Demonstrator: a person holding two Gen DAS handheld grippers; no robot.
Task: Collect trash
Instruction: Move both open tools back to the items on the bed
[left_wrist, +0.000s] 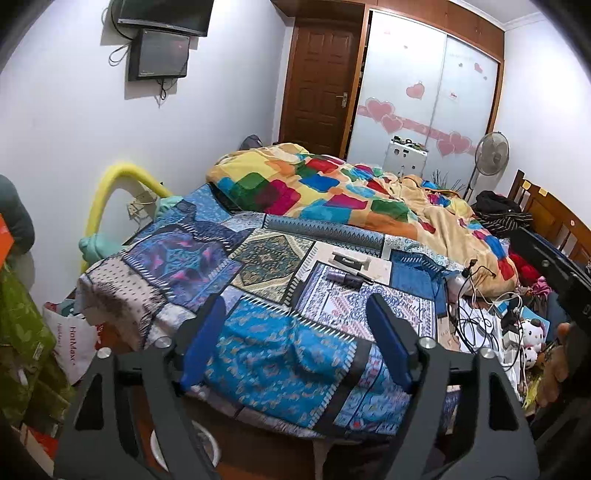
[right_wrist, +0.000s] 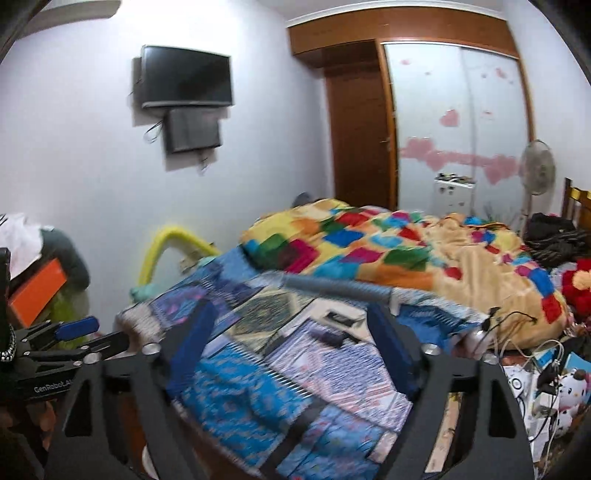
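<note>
A small purple wrapper-like item (left_wrist: 344, 279) and a dark flat item (left_wrist: 349, 263) lie on a pale paper sheet (left_wrist: 376, 271) on the blue patterned bedspread (left_wrist: 269, 354). My left gripper (left_wrist: 297, 325) is open and empty, hovering over the bed's near end, short of those items. My right gripper (right_wrist: 291, 332) is open and empty above the same spot; the purple item (right_wrist: 330, 338) and the paper (right_wrist: 354, 319) show blurred between its fingers. The left gripper (right_wrist: 79, 334) also shows at the left edge of the right wrist view.
A colourful quilt (left_wrist: 351, 192) is heaped at the bed's far end. Cables (left_wrist: 476, 314), a plush toy (left_wrist: 532, 334) and clutter fill the right side. A white bag (left_wrist: 75, 347) and green fabric (left_wrist: 22, 332) stand left. A white bowl (left_wrist: 207, 443) sits on the floor below.
</note>
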